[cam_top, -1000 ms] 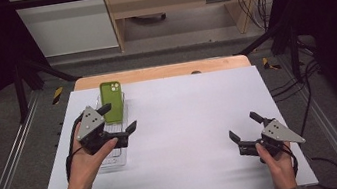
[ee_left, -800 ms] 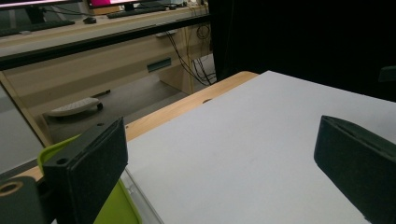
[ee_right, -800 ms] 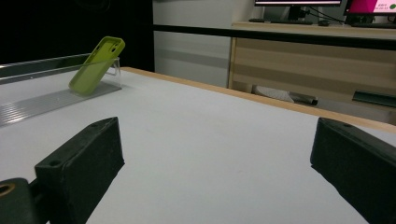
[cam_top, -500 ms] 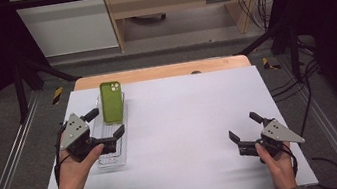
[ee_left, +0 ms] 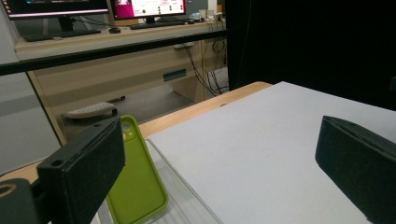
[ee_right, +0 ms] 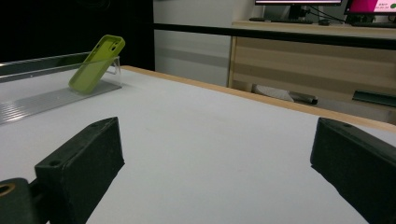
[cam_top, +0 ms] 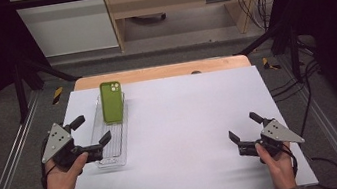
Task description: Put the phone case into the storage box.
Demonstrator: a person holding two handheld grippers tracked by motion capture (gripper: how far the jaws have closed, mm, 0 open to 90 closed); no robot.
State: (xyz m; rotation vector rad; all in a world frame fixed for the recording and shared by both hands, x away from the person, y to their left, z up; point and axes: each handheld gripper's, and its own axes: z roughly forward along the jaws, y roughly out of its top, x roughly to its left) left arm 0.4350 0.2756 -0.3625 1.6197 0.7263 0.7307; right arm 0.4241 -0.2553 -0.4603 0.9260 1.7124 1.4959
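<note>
A green phone [cam_top: 112, 101] leans upright at the far end of a clear plastic stand [cam_top: 112, 136] on the left of the white table [cam_top: 186, 122]. The phone [ee_left: 135, 184] shows its camera side in the left gripper view; in the right gripper view the phone [ee_right: 96, 63] tilts against the stand's back. My left gripper [cam_top: 92, 131] is open, over the stand's near left edge, holding nothing. My right gripper [cam_top: 243, 128] is open at the table's near right, far from the phone, with nothing between its jaws.
A wooden strip [cam_top: 163, 71] borders the table's far edge. Metal rails [cam_top: 10, 163] run along both sides. A desk with monitors [ee_left: 93, 9] stands beyond the table. A wide bare stretch of white surface lies between the two grippers.
My left gripper has drawn back toward the near left, away from the phone and off the stand's middle. The right gripper has stayed in place.
</note>
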